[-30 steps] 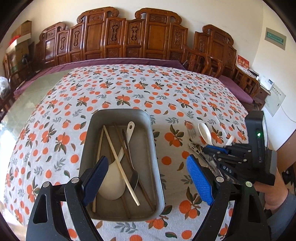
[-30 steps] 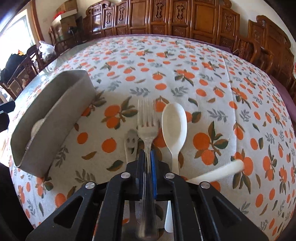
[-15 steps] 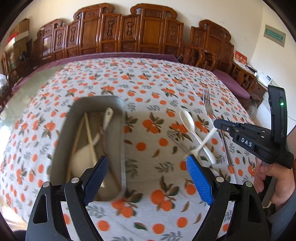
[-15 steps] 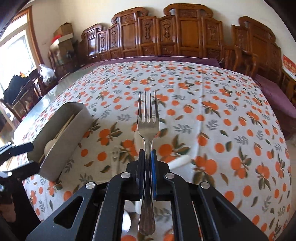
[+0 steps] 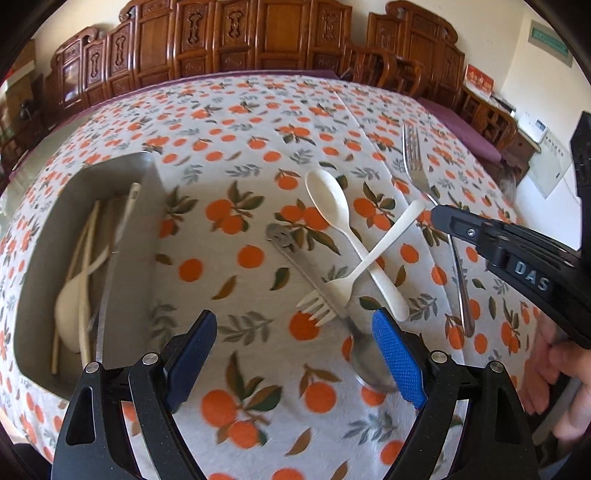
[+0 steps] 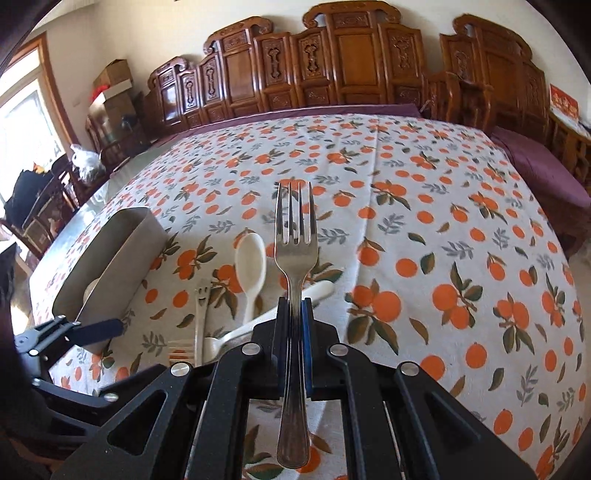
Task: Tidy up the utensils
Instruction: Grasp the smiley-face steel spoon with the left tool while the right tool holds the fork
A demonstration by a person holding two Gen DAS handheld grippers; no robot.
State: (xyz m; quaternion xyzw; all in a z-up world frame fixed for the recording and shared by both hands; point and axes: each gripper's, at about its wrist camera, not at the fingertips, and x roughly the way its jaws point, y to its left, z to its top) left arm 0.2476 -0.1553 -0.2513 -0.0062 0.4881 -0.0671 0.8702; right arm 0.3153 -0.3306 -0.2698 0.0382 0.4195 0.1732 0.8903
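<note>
- A white cloth printed with oranges and green leaves covered the worktop.
- Carved dark-wood chairs lined the far edge.
- Brown cardboard boxes were stacked near the left window.
- A red card stood by the right wall.

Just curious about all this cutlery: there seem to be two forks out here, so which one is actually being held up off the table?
The metal fork, clamped in the right gripper with its tines pointing away. The other, a cream plastic fork, lies on the tablecloth, crossed over a white spoon.
</note>
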